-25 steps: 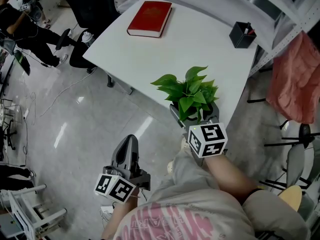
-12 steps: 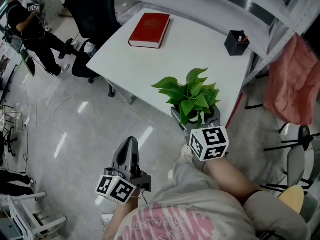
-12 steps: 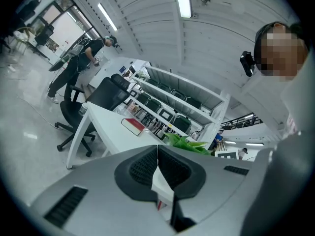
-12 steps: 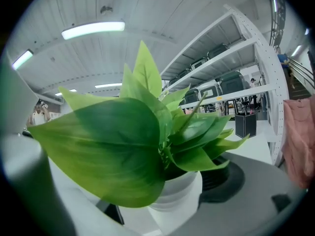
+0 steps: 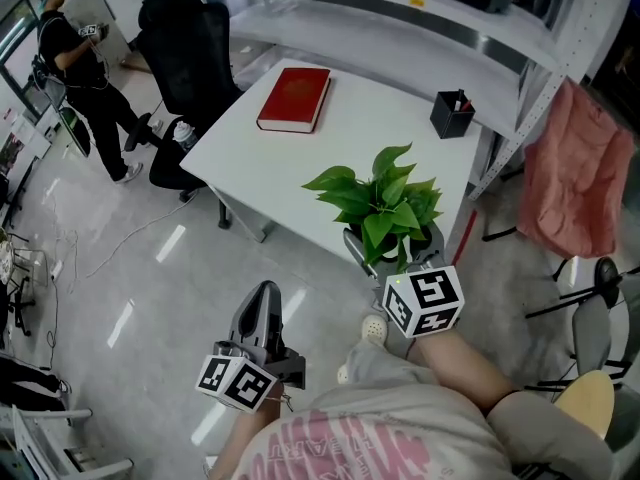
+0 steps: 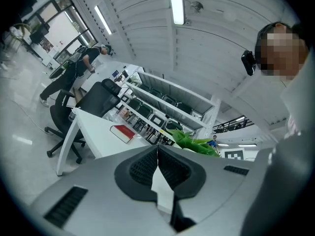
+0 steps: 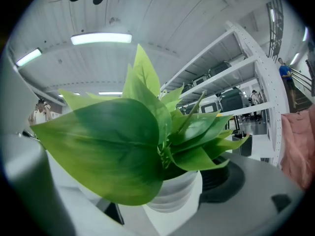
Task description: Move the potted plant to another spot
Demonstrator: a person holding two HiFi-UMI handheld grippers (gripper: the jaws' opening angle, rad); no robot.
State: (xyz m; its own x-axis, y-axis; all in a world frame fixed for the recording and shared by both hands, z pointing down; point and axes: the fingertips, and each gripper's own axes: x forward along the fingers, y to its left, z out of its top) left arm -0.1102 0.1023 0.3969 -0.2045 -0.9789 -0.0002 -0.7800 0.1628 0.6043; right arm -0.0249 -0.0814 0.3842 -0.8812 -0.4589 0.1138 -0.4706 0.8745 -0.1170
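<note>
green potted plant (image 5: 385,200) between right gripper (image 5: 393,242) jaws, by white table (image 5: 300,158) edge

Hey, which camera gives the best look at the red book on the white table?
The head view: the red book lies fully visible, cover up, on the white table. The left gripper view shows it only small and at a low angle. The right gripper view doesn't show it; the potted plant fills the frame.

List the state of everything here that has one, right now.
potted plant: upright at the desk's near edge, pot between the right jaws.
right gripper: shut on the potted plant.
left gripper: shut, empty, held off the desk.
red book: closed, lying flat on the desk.
pen holder: upright, not empty.
</note>
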